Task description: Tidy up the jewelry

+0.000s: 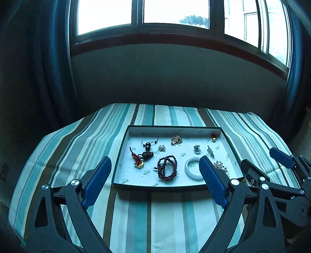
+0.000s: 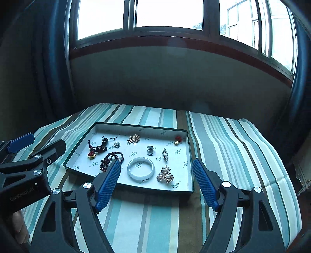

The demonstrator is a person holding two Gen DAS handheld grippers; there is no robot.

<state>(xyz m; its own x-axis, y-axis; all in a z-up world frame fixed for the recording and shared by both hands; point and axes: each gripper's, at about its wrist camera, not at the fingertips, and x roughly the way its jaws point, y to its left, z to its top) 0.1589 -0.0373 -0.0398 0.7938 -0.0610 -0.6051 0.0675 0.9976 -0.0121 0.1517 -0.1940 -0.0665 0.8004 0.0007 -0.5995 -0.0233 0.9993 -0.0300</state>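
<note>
A shallow white-lined tray lies on the striped cloth with jewelry spread over its floor. In it are a dark red bead bracelet, a white bangle, a pearl brooch, a silver ring, a gold chain cluster and a red knotted charm. My left gripper hangs open above the tray's near edge, empty. Beside it, my right gripper is open too, with nothing between its blue pads.
The striped cloth covers a small table whose edges drop off left, right and behind the tray. A dark wall and a window rise behind it. Dark curtains hang at both sides.
</note>
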